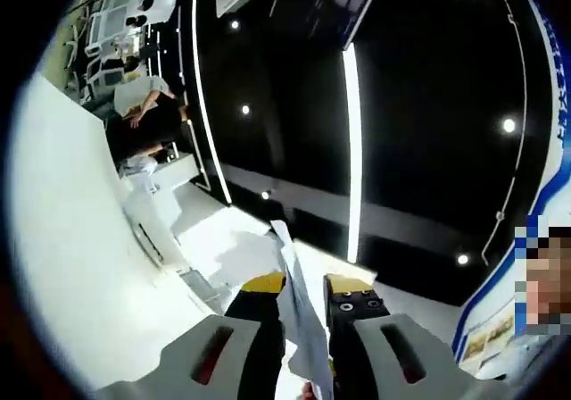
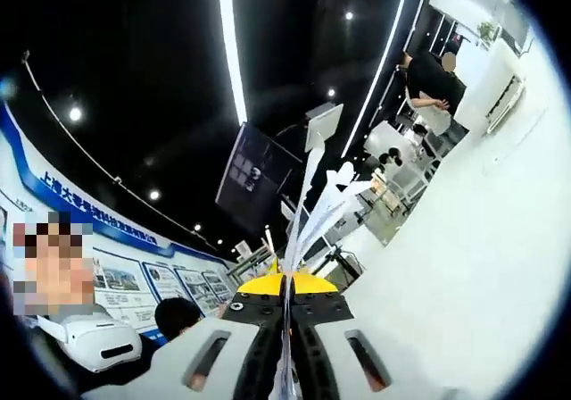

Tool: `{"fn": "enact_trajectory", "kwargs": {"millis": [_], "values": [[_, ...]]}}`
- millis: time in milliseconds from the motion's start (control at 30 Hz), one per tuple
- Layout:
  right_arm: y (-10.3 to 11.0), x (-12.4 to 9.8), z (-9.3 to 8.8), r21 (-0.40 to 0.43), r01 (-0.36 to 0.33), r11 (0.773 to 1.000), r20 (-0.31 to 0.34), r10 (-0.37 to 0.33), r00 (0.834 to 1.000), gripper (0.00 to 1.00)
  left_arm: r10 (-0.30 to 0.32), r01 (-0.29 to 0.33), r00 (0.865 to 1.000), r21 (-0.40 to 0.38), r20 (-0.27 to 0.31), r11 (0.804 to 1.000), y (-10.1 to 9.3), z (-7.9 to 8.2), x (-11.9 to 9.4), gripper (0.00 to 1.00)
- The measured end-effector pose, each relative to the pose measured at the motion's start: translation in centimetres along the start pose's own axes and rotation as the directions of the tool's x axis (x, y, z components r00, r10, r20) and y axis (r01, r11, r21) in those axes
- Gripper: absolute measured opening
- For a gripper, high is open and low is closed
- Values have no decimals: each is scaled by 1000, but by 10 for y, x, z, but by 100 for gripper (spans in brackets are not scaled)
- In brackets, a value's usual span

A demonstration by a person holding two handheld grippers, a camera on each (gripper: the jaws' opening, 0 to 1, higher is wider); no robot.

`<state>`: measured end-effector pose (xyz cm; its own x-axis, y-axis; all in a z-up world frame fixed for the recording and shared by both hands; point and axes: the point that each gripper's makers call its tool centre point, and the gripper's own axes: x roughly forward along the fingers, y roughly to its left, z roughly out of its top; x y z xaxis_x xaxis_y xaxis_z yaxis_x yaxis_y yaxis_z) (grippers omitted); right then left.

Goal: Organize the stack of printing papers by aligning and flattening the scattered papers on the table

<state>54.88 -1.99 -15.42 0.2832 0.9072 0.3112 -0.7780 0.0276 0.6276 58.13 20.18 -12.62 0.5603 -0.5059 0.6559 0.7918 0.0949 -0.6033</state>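
Note:
The stack of white printing papers (image 1: 301,324) is seen edge-on in the left gripper view, rising between the two yellow-tipped jaws. My left gripper (image 1: 306,291) is shut on it, with sheets touching both jaws. In the right gripper view the same papers (image 2: 314,208) stand up from my right gripper (image 2: 287,286), which is shut tight on their lower edge. Above the jaws the sheets fan apart into several loose, uneven tips. Both views tilt upward, so the papers are lifted off the table.
A white surface (image 1: 71,239) fills the left side of the left gripper view, and another white surface (image 2: 482,239) is at the right of the right gripper view. People in dark clothes (image 2: 428,83) stand far off. A dark ceiling with light strips (image 1: 351,150) is overhead.

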Motion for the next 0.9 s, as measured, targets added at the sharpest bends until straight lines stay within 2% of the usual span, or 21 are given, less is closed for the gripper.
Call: {"fn": "enact_trajectory", "kwargs": {"millis": [100, 233, 300, 400, 500, 667, 900], "values": [[-2, -4, 1, -9, 5, 1000, -19, -5, 1000, 0, -11, 11, 999, -1, -35, 1000, -1, -6, -1, 19], [-4, -9, 1, -15, 5, 1000, -54, -6, 999, 0, -37, 40, 992, 27, -118, 999, -6, -19, -3, 19], [-3, -11, 1, -18, -3, 1000, -71, 1, 997, 0, -51, 54, 989, 18, -142, 998, -6, -19, -5, 18], [-2, -14, 0, -17, -13, 1000, -104, 11, 994, 0, -101, 95, 981, -44, -164, 994, -12, -22, -4, 18], [-1, -19, -1, -14, -18, 1000, -134, 16, 991, 0, -111, 104, 974, -44, -198, 994, -11, -24, -4, 18], [-5, -24, -3, -34, 3, 999, -157, -8, 988, 0, -98, 85, 964, -63, -249, 994, -5, -35, -6, 18], [-14, -33, 0, -92, 50, 994, -205, -68, 976, 0, -73, 61, 940, -45, -334, 997, 2, -50, -11, 18]]}}
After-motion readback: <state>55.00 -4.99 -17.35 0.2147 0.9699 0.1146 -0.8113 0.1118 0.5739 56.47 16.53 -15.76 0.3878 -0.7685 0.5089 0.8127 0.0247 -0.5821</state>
